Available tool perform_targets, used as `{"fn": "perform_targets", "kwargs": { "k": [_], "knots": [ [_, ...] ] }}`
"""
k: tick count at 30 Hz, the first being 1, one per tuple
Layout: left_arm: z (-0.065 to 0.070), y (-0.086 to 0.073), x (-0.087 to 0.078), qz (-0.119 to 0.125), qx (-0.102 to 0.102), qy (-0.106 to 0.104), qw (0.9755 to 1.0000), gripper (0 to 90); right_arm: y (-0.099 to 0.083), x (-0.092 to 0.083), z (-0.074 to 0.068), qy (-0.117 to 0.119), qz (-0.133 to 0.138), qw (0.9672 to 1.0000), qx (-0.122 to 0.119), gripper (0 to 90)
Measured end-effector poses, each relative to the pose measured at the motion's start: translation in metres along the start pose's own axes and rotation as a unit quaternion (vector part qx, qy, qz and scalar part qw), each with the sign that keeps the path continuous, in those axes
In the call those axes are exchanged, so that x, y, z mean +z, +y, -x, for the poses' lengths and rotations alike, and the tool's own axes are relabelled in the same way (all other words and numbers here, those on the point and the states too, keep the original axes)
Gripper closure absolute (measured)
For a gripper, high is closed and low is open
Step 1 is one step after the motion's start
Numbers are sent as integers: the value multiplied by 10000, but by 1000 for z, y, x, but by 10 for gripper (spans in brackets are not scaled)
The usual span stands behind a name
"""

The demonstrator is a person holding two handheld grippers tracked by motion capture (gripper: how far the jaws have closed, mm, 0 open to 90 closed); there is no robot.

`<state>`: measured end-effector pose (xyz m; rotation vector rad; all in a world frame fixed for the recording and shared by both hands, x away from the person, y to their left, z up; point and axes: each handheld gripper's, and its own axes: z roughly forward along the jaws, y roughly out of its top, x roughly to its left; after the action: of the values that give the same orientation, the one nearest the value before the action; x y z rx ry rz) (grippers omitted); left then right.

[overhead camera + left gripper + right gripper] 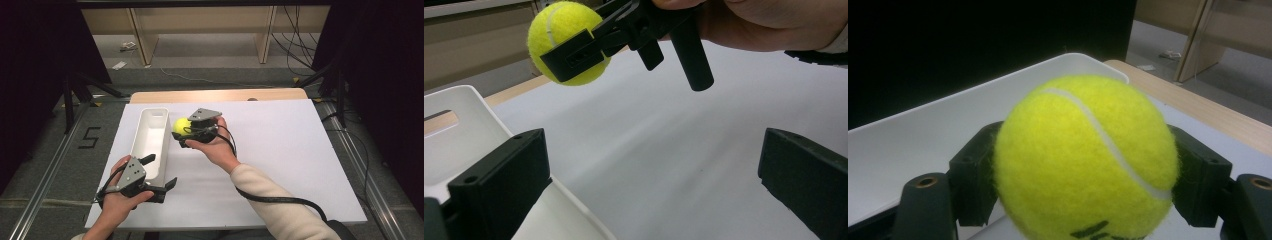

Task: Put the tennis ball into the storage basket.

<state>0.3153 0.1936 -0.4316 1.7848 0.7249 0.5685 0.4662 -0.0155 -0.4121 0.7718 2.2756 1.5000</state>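
Both tongs were seen over the white foam board (280, 150) that covered the desk. By the right gripper (186, 134) a yellow tennis ball (181, 125) was held, pinched between the two black jaws and lifted off the board, just beside the right-hand wall of the white plastic bin (150, 142) near that bin's far end. The left gripper (160, 172) was held wide, with nothing between its jaws, at the near end of the bin close to the near left corner of the board; one jaw was seen over the bin's rim in the left gripper view.

In the right gripper view the tennis ball (1083, 160) was seen to be gripped about its middle, with the bin's rim (998, 85) beyond it. The step in hand was judged to be the carrying of the ball across the wall and into the bin.

Several slips could be foreseen. If the grip were loosened before the wall was passed, the ball would likely drop on the board and roll toward an edge. If it were let go from too high, it could bounce out of the shallow bin. A light bin could also be shoved aside by a knock from a jaw.
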Motion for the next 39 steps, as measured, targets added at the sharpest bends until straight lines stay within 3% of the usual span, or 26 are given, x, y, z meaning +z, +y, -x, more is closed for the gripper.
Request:
{"fn": "perform_targets", "kwargs": {
  "k": [39],
  "knots": [
    [0,0,0,-8,17,-15,10000,0,4,5,-5,73,1,10000,-13,265]
  ]
}}
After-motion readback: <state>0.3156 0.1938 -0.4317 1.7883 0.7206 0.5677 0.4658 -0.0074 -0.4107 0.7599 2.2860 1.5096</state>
